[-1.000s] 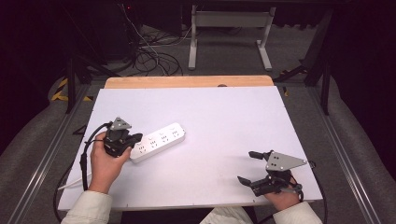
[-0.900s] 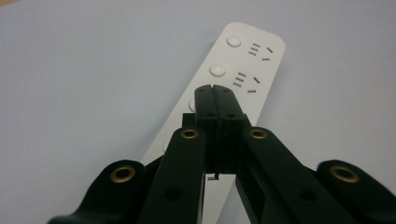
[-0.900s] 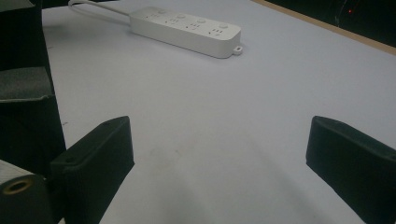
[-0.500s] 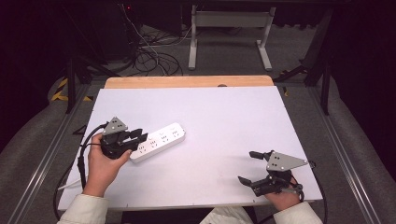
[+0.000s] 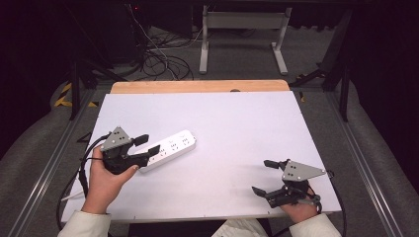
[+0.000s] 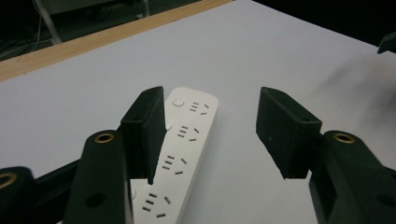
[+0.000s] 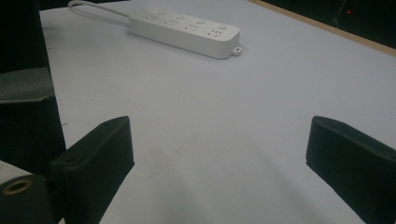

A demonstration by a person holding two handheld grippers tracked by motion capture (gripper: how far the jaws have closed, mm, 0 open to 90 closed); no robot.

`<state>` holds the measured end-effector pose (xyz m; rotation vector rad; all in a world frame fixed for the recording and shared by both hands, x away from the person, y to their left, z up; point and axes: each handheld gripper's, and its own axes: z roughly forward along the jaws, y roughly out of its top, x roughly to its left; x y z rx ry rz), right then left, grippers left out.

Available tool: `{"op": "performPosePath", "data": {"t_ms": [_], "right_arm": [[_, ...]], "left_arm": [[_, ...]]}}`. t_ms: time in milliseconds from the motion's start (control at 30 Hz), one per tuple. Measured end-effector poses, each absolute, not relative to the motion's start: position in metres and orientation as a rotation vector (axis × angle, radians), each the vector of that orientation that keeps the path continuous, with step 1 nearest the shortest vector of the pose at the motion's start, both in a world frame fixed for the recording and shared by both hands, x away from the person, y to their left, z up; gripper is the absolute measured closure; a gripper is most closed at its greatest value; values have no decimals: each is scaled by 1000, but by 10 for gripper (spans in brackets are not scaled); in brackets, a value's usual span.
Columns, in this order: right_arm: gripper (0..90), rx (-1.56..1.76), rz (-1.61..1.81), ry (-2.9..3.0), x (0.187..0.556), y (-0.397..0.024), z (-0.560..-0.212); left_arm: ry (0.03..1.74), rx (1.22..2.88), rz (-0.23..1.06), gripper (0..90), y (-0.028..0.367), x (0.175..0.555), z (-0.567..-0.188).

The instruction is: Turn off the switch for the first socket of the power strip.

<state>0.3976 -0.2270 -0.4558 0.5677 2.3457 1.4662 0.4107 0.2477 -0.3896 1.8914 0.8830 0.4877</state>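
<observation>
A white power strip (image 5: 168, 149) is lying flat on the white-topped bench (image 5: 237, 128), on the left half, running diagonally from near-left to far-right; its white cord (image 7: 95, 9) is leaving the near-left end. The left gripper (image 5: 147, 144) is sitting over that near-left end, held in the person's left hand (image 5: 106, 175), with its fingers (image 6: 144, 130) standing wide apart. In the left gripper view one finger is overlapping the strip's edge while the other is standing clear over bare bench surface to the side (whether the first finger is actually touching the strip, I cannot tell). The strip's sockets and round buttons are facing up. The right gripper (image 5: 264, 177) is resting at the near-right corner of the bench, well apart from the strip, held in the right hand (image 5: 299, 210); its fingers (image 7: 95, 156) are also spread wide, with nothing between them but bench surface. A wooden strip (image 5: 197, 87) is showing along the bench's far edge. Beyond the bench, cables (image 5: 158, 59) are lying on the floor beside a grey metal stand (image 5: 242, 34).
</observation>
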Motion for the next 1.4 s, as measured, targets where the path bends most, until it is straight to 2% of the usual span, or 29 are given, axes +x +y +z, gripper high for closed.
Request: {"op": "performPosePath", "data": {"t_ms": [100,133,333,600,900,1200,1400], "right_arm": [[79,569,1467,2344,398,-227,-456],[79,568,1468,2344,398,-227,-456],[79,566,1468,2344,397,-227,-456],[79,561,1480,2344,397,-228,-455],[77,555,1498,2349,397,-227,-455],[75,527,1512,2357,396,-227,-455],[75,528,1520,2359,396,-227,-455]], "left_arm": [[857,1884,493,390,247,407,-388],[845,1882,495,340,246,405,-389],[794,1839,427,238,243,393,-391],[720,1828,407,169,239,378,-406],[681,1795,430,133,244,365,-431],[664,1859,451,120,247,365,-457],[695,1853,397,124,246,362,-471]]}}
